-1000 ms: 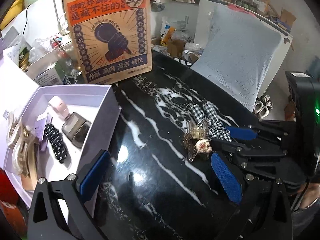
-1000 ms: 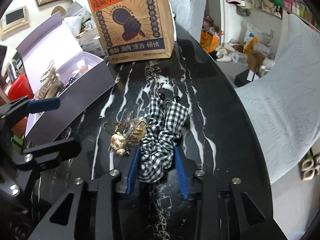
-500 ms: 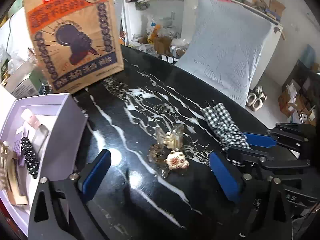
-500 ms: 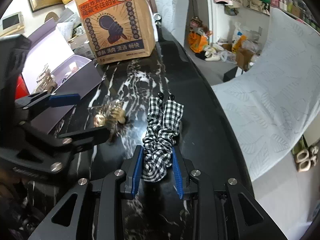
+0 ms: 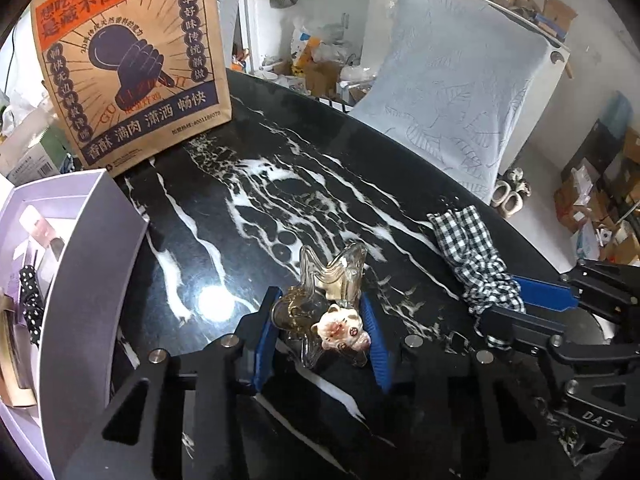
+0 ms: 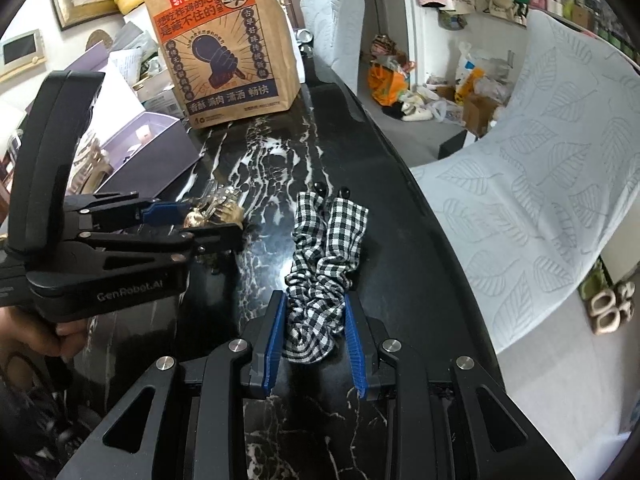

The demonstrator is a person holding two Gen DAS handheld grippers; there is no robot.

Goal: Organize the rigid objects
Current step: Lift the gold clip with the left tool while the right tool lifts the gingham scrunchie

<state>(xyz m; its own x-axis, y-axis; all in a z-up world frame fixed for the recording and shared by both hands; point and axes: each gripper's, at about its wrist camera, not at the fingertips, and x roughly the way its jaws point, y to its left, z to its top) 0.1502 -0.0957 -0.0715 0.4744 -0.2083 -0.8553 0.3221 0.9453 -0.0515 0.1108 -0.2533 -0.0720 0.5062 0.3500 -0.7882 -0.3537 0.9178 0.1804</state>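
**Two claws, two hair accessories, before transfer to the box**

The left claw [image 5: 320,340] pinches the clear amber plastic hair clip with a small ceramic cat charm [image 5: 332,312] on the black white-veined marble surface [image 5: 260,208]. The right claw [image 6: 314,332] pinches the black-and-white gingham fabric scrunchie [image 6: 324,256]. The step in hand is grasping. The next move probably calls for lifting toward the open lilac cardboard box [image 5: 80,280] at nine o'clock.

We see even indoor light, one bright glare spot on the glossy surface [image 5: 216,304], bowed, dark-cornered fisheye edges.
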